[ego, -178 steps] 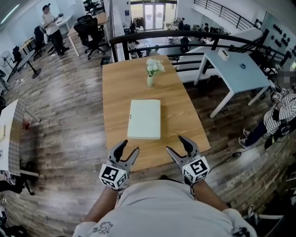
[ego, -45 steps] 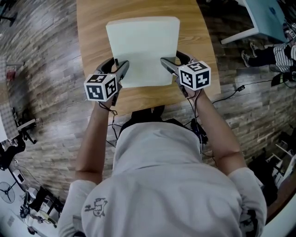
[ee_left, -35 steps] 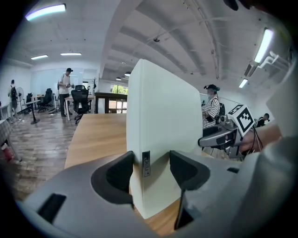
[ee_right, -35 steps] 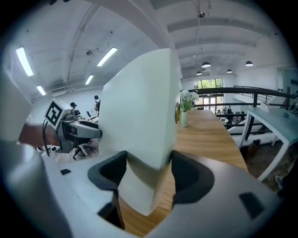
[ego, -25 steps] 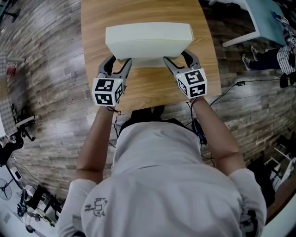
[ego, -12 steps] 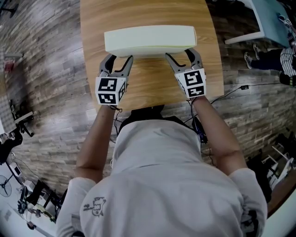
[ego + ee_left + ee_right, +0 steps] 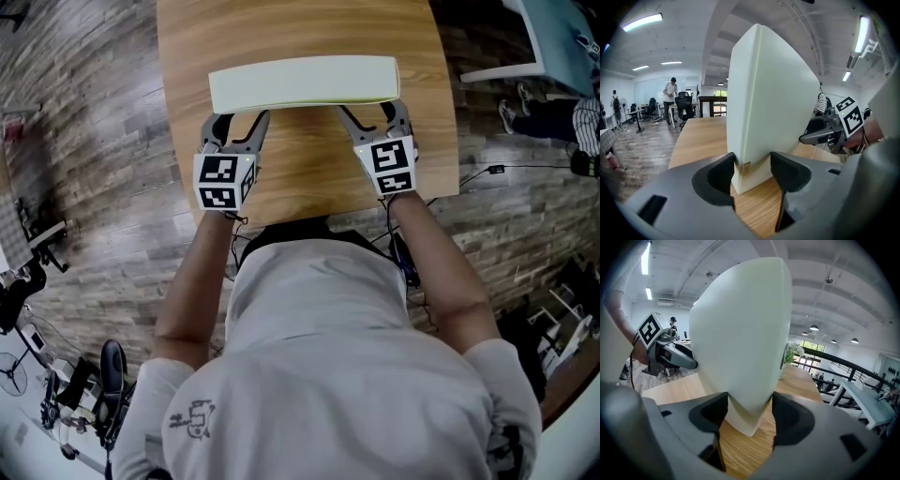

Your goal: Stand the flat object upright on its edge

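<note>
The flat object [image 7: 302, 82] is a pale cream box. It stands upright on its long edge across the wooden table [image 7: 309, 169], so the head view shows mostly its thin top edge. My left gripper [image 7: 234, 127] clamps its lower left end, and my right gripper [image 7: 370, 117] clamps its lower right end. In the left gripper view the box [image 7: 773, 98] rises between my left gripper [image 7: 752, 168], with both pads against its faces. The right gripper view shows the box [image 7: 740, 333] in my right gripper [image 7: 749, 409], pads touching both sides.
A small vase of flowers [image 7: 791, 356] stands farther back on the table, behind the box. The table's near edge [image 7: 309, 217] runs just under my grippers. A blue table [image 7: 562, 28] is at the right. A person [image 7: 671, 96] stands far off among office chairs.
The box has tipped from leaning to fully upright on its edge. Both grippers have moved slightly away from me with it.
</note>
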The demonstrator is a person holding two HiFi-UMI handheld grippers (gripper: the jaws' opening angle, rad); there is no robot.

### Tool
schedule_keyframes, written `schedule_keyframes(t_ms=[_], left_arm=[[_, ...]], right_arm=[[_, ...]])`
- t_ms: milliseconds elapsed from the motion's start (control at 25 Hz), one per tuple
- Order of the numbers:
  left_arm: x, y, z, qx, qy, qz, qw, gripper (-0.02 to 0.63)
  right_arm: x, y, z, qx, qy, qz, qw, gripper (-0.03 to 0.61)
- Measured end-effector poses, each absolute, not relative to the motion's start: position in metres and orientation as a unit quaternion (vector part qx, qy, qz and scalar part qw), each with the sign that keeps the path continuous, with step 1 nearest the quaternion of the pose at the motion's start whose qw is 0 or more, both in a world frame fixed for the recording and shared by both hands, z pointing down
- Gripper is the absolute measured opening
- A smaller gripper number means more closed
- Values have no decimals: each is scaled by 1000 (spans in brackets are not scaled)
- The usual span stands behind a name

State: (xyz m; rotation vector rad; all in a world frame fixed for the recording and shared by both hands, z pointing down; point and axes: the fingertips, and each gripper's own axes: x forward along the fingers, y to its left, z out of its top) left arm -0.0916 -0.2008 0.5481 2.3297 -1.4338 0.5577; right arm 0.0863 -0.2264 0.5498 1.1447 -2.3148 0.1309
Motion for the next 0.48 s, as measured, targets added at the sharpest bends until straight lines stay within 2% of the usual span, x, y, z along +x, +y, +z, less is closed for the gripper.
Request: schedule_keyframes(t_ms=[480], left_arm=[[-95,-207,558,827,-498,194,176,247]], right_arm=[[84,-230,564,427,-860,58,274,307]])
